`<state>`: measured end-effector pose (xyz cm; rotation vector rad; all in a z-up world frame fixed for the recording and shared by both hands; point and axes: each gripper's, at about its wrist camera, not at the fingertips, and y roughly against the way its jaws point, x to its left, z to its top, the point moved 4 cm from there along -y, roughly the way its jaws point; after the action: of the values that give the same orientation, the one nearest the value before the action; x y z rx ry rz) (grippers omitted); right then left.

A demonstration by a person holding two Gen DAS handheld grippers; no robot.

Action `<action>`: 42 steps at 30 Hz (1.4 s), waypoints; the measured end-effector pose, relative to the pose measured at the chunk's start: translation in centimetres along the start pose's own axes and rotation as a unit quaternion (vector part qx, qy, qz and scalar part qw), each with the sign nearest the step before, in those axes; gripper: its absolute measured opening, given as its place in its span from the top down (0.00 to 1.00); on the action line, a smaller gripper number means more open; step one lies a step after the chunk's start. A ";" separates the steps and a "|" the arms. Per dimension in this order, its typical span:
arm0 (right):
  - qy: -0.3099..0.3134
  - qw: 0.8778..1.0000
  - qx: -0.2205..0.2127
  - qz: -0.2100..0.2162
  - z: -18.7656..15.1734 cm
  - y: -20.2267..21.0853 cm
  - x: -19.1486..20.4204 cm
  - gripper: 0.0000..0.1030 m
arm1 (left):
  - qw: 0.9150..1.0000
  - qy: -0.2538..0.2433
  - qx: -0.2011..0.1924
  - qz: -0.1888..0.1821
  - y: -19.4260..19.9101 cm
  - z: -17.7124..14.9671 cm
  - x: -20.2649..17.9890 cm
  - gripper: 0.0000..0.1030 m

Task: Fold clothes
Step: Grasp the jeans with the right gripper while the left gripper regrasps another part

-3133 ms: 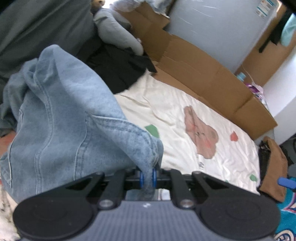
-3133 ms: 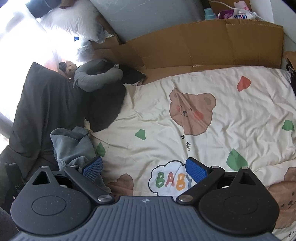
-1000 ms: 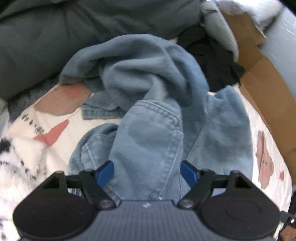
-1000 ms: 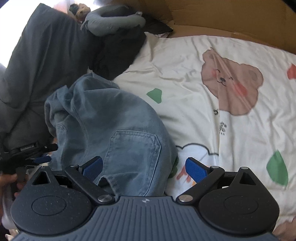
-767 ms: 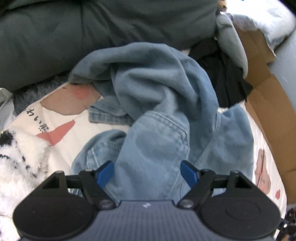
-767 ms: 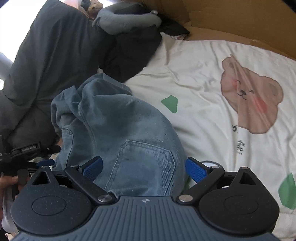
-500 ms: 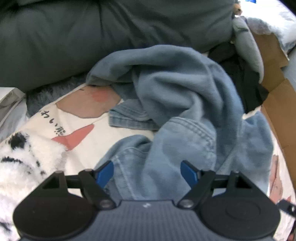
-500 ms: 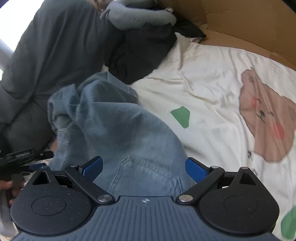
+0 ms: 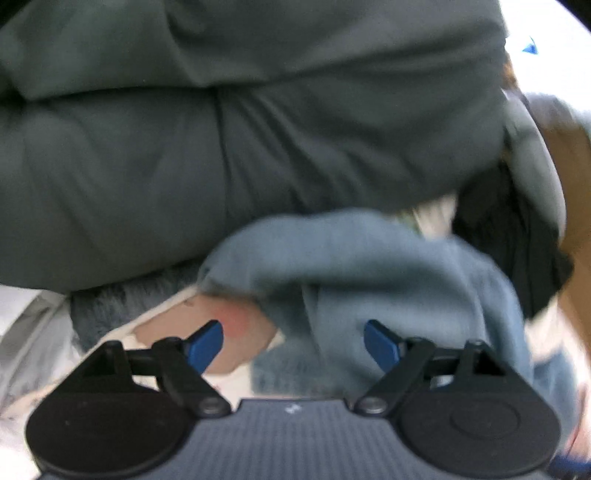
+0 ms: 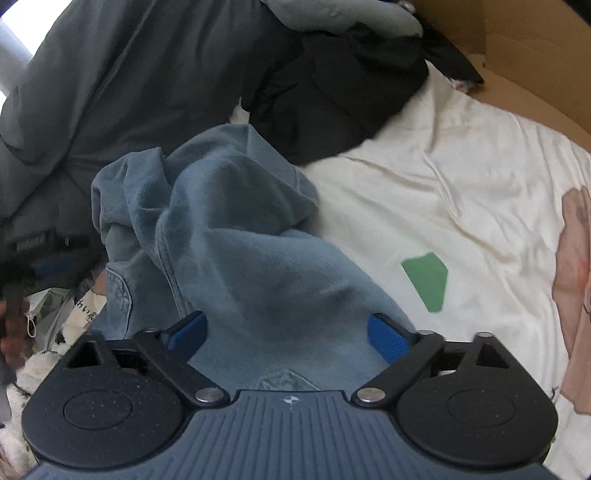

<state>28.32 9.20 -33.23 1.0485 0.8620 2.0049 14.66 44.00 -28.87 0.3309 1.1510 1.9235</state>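
Blue denim jeans (image 10: 251, 258) lie crumpled in a heap on the cream bear-print sheet (image 10: 461, 192). My right gripper (image 10: 286, 338) hovers open just over the heap, its blue pads wide on either side of the fabric. In the blurred left wrist view the jeans (image 9: 369, 266) lie ahead and to the right, and my left gripper (image 9: 293, 343) stands open above the sheet (image 9: 229, 325) and the jeans' near edge, holding nothing. The left gripper's black body (image 10: 33, 254) shows at the far left of the right wrist view.
A big dark grey duvet (image 9: 221, 129) fills the far side behind the jeans. Black clothing (image 10: 343, 92) and a grey neck pillow (image 10: 351, 18) lie at the head of the bed by brown cardboard (image 10: 517, 48). A white fluffy spotted item (image 10: 40, 362) sits at the left.
The left gripper let go of the jeans some seconds ago and has swung left and low toward the duvet. The right gripper has moved in closer over the heap.
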 end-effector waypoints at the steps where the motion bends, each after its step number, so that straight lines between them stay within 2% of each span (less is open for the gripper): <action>1: -0.001 1.000 -0.003 0.001 0.3 -0.1 0.2 0.12 | 1.000 0.018 -0.001 -0.006 -0.3 0.8 0.1 0.17; 5: -0.011 1.000 -0.009 0.019 1.9 -1.0 1.2 0.12 | 0.999 0.044 -0.001 -0.019 -1.7 2.9 0.0 0.17; 9: -0.020 0.999 -0.022 0.039 4.4 -1.7 2.4 0.12 | 0.995 0.087 0.007 -0.040 -3.1 3.1 0.5 0.14; 11: -0.032 0.999 -0.019 0.037 5.5 -2.5 2.6 0.12 | 0.995 0.092 0.013 -0.044 -4.0 3.1 0.5 0.11; 16: -0.096 0.995 0.018 0.012 7.8 -5.9 2.1 0.12 | 0.989 0.122 0.050 -0.059 -7.0 2.6 0.8 0.11; 17: -0.115 0.993 0.023 0.013 8.1 -6.5 1.9 0.12 | 0.990 0.121 0.050 -0.058 -7.4 2.5 0.7 0.14; 19: -0.116 0.992 0.033 0.021 8.5 -7.2 2.0 0.17 | 0.990 0.110 0.055 -0.070 -7.9 2.1 0.2 0.41; 20: -0.109 0.993 0.040 0.024 8.5 -7.6 2.2 0.22 | 0.989 0.104 0.062 -0.079 -8.1 1.8 -0.2 0.74; 21: -0.100 0.994 0.047 0.023 8.4 -7.8 2.3 0.39 | 0.989 0.099 0.073 -0.087 -8.4 1.5 -0.6 0.88; 22: -0.096 0.994 0.054 0.023 8.2 -8.0 2.2 0.63 | 0.989 0.093 0.071 -0.085 -8.2 1.3 -0.9 0.88; 24: -0.087 0.994 0.063 0.021 7.6 -7.8 2.0 0.86 | 0.992 0.074 0.055 -0.080 -7.4 1.2 -1.6 0.92; 25: -0.082 0.995 0.057 0.022 7.4 -7.2 2.0 0.89 | 0.992 0.073 0.052 -0.085 -6.8 1.2 -1.8 0.93; 28: -0.064 0.997 0.033 0.023 6.6 -4.9 1.7 0.93 | 0.992 0.065 0.042 -0.100 -5.0 1.1 -2.5 0.95; 32: -0.084 0.996 0.001 0.017 5.3 -1.1 0.5 0.93 | 0.990 0.035 0.037 -0.129 -1.5 0.4 -4.1 0.96; 42: -0.147 0.988 -0.048 -0.003 1.0 7.1 -1.7 0.94 | 0.977 -0.028 0.059 -0.205 5.4 -3.2 -9.7 0.98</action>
<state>27.91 4.25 -27.79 1.2444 0.6049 1.8084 15.73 33.40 -24.35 0.1897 1.1934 1.4818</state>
